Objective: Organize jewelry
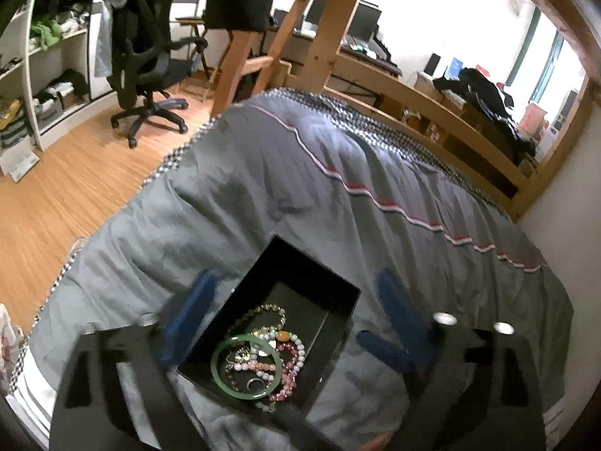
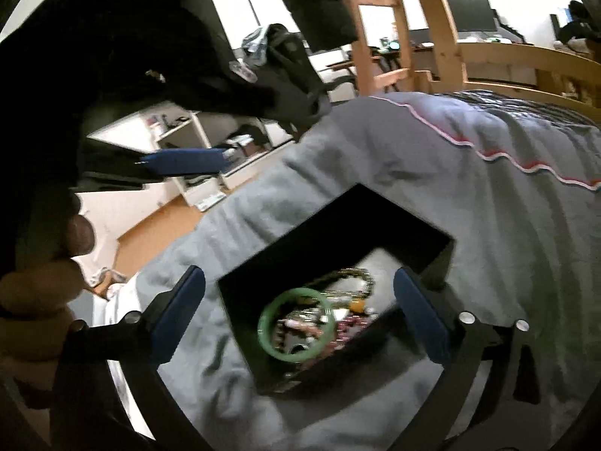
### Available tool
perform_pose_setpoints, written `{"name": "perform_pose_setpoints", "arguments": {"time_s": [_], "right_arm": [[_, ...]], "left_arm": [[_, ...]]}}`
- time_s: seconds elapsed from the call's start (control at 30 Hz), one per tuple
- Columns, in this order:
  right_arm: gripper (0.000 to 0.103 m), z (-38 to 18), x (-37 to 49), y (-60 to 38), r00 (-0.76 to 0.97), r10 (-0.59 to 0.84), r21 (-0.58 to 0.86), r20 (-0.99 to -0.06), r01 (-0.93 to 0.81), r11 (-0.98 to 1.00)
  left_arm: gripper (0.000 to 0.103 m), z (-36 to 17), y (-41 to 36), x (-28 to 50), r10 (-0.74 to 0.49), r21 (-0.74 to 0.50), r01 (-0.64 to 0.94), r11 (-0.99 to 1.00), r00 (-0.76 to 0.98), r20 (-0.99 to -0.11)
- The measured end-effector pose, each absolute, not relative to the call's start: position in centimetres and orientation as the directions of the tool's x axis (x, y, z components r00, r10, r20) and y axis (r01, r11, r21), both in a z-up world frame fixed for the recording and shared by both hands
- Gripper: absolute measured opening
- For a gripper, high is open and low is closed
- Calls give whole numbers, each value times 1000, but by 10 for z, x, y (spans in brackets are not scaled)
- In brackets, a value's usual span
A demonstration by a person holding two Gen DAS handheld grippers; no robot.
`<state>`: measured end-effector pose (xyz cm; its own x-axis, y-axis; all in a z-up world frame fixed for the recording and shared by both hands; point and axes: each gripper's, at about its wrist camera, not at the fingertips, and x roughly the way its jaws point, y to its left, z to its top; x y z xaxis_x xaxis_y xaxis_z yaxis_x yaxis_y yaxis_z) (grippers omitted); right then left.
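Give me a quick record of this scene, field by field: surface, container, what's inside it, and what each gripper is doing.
surface: grey bed cover with a red and white stripe
container: open black box resting on the bed cover
contents: green bangle, pink bead bracelets, gold-toned chain, small ring, all piled together
left gripper: open, above the box, holding nothing
right gripper: open, above the box, holding nothing
background: black office chair, wooden bed frame
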<state>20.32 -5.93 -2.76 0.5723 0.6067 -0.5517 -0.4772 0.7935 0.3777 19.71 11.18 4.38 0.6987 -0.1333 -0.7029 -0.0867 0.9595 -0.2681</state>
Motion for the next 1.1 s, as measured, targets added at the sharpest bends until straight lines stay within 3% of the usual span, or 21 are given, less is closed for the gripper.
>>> {"name": "perform_pose_setpoints", "arguments": {"time_s": [0.2, 0.43, 0.87, 1.1], "right_arm": [[99, -19, 208, -74, 603, 557, 362, -571, -424, 830], [99, 2, 208, -89, 613, 523, 385, -592, -355, 852], [99, 51, 174, -107, 611, 462, 358, -643, -293, 887], [99, 63, 128, -116, 627, 420, 314, -657, -279, 908]], "left_arm": [[97, 63, 110, 189, -138, -285, -85, 955, 724, -675], [97, 98, 79, 173, -109, -225, -63, 972, 727, -678], [97, 157, 82, 106, 63, -9, -95, 995, 724, -687], [97, 139, 95, 68, 154, 147, -69, 987, 682, -715]]}}
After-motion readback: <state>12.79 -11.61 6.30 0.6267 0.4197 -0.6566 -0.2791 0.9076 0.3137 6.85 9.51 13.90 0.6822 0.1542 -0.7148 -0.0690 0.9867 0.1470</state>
